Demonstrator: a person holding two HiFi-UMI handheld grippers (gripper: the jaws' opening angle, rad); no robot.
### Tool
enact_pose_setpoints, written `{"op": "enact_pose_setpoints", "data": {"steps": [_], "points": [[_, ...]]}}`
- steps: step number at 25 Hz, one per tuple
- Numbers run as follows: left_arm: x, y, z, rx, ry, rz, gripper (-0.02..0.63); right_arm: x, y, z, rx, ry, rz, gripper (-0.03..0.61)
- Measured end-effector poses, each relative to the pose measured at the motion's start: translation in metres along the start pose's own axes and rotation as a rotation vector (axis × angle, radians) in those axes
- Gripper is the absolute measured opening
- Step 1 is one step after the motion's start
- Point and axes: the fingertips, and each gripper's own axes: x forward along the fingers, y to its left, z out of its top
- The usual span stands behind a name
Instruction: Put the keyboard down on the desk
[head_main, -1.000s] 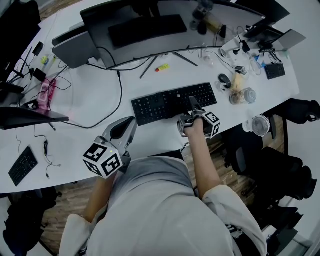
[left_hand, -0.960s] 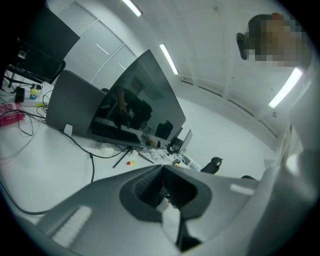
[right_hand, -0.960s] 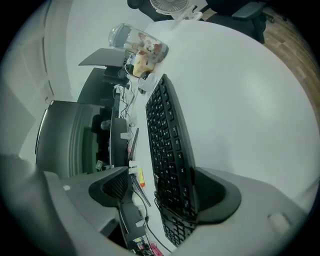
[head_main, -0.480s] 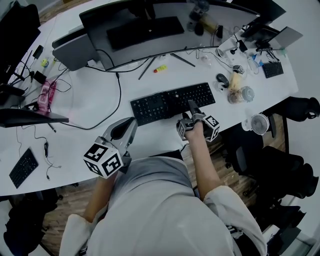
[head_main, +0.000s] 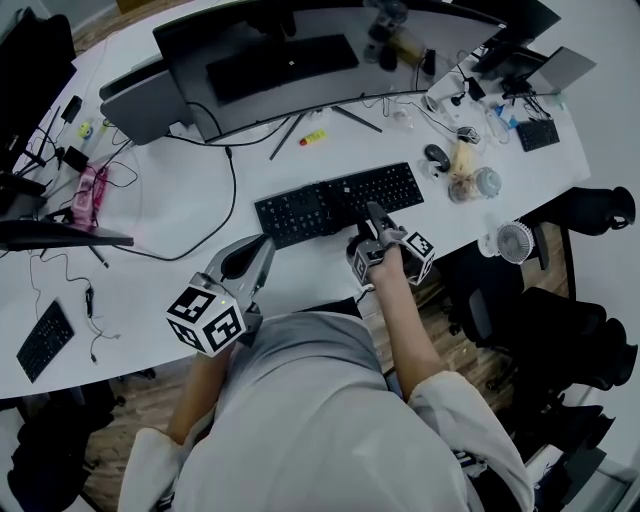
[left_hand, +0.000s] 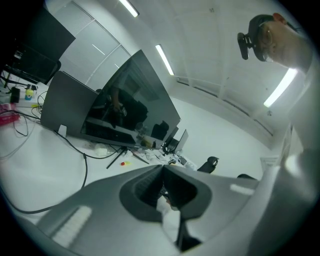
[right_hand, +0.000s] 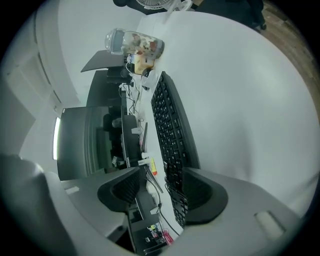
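Observation:
The black keyboard (head_main: 338, 203) lies flat on the white desk (head_main: 180, 215) in front of the curved monitor; in the right gripper view the keyboard (right_hand: 170, 125) runs away from the jaws. My right gripper (head_main: 372, 220) hovers at the keyboard's near edge. Its jaws have just been closing, but a gap still shows between the pads and nothing is gripped there (right_hand: 161, 187). My left gripper (head_main: 246, 262) is held over the desk's near edge, left of the keyboard, with its pads together and empty (left_hand: 162, 172).
A wide curved monitor (head_main: 300, 60) stands behind the keyboard. A mouse (head_main: 436, 156), a jar (head_main: 487, 184) and a small fan (head_main: 514, 242) sit to the right. Cables (head_main: 232, 190) trail at left, with a small keypad (head_main: 44, 340) far left. An office chair (head_main: 545, 330) stands right.
The right gripper has drawn back from over the keyboard's keys to its near edge, lifting slightly, and its jaws have narrowed. The left gripper has stayed put.

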Motion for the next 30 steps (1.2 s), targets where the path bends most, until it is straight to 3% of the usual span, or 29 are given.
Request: {"op": "enact_pose_setpoints", "data": {"steps": [5, 12, 30], "points": [[-0.001, -0.004, -0.001, 0.008, -0.004, -0.007, 0.000, -0.012, 0.005, 0.002, -0.063, -0.019, 0.013, 0.184], [-0.004, -0.010, -0.004, 0.015, 0.001, -0.020, 0.000, -0.028, 0.024, -0.010, -0.124, 0.045, 0.072, 0.170], [-0.003, -0.021, -0.002, 0.009, -0.018, -0.045, 0.000, -0.075, 0.075, -0.035, -0.605, 0.192, 0.136, 0.127]]}}
